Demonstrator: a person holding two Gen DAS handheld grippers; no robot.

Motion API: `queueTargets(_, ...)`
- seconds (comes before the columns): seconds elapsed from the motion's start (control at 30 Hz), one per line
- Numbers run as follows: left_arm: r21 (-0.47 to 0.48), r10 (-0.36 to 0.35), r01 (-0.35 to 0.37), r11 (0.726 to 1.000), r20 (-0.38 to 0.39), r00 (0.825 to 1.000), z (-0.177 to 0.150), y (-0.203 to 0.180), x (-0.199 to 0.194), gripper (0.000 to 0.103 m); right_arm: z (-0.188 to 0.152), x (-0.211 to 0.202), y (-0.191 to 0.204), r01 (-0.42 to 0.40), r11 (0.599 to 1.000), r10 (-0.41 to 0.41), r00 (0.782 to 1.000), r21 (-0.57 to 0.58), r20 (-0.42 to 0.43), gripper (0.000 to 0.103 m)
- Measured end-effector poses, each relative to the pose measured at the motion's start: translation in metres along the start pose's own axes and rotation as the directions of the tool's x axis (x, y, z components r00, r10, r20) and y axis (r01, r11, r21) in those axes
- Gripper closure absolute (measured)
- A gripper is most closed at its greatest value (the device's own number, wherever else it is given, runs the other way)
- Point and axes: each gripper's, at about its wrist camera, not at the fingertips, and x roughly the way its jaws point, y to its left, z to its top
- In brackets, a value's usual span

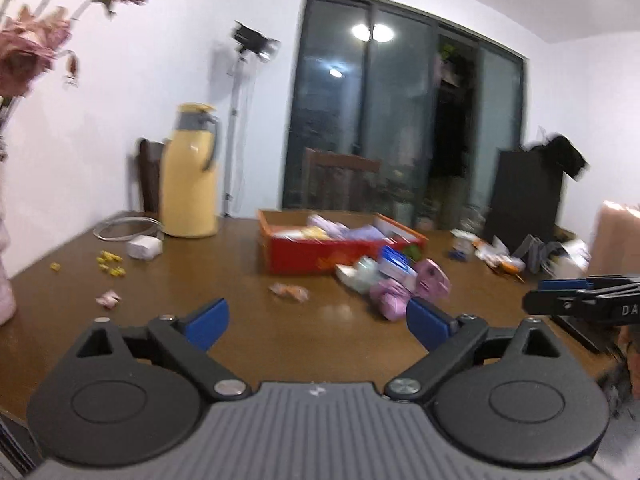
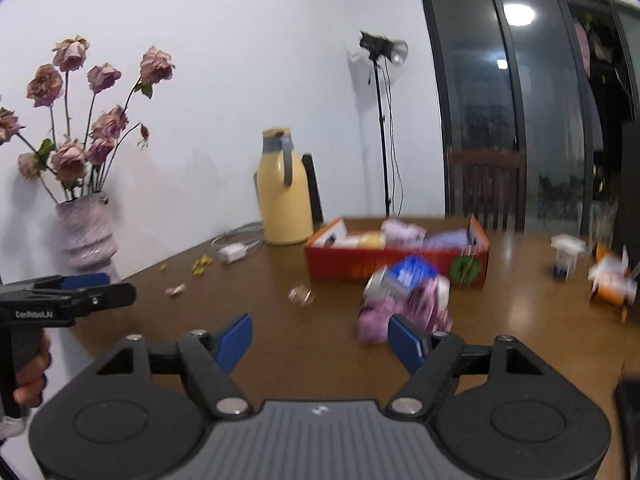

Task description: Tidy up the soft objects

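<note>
A pile of soft packets lies on the brown table: pink packs (image 1: 404, 290) (image 2: 404, 308), a blue-and-white pack (image 1: 394, 264) (image 2: 412, 272) and a pale pack (image 1: 358, 272). Behind the pile stands a red box (image 1: 320, 254) (image 2: 396, 266) holding several packets. My left gripper (image 1: 318, 322) is open and empty, above the table short of the pile. My right gripper (image 2: 320, 340) is open and empty, also short of the pile. Each gripper shows from the side in the other's view: the right one (image 1: 580, 300), the left one (image 2: 68, 296).
A yellow thermos jug (image 1: 192, 172) (image 2: 282, 192) stands at the back left by a white charger and cable (image 1: 142, 246). A vase of dried roses (image 2: 86, 232) stands at the left edge. Small wrappers (image 1: 290, 292) and yellow bits (image 1: 110, 264) dot the table. More packets (image 2: 608, 276) lie at the right.
</note>
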Motion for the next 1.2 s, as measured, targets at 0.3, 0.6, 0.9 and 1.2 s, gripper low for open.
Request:
queueTargets(0.3, 0.007, 0.018, -0.018, 1.000, -0.053, 0.998, -0.015, -0.011, 0.017, 0.005, -0.022, -0.008, -0.001, 0.048, 0.999, -0.048, 0.999, 0.025, -0.001, 0.029)
queueTargets(0.6, 0.001, 0.024, -0.024, 1.000, -0.112, 0.993, -0.013, -0.007, 0.070, 0.005, -0.013, 0.037, -0.031, 0.063, 0.996, -0.061, 0.998, 0.058, -0.034, 0.039)
queueTargets(0.9, -0.015, -0.148, 0.147, 0.989, -0.177, 0.973, 0.018, -0.025, 0.222, 0.009, 0.057, 0.144, -0.085, 0.000, 0.995, 0.000, 1.000, 0.102, 0.005, 0.039)
queueTargets(1.2, 0.094, -0.159, 0.193, 0.977, -0.289, 0.944, 0.015, -0.046, 0.347, 0.019, 0.056, 0.283, -0.153, 0.133, 0.939, -0.073, 0.978, 0.316, -0.194, 0.032)
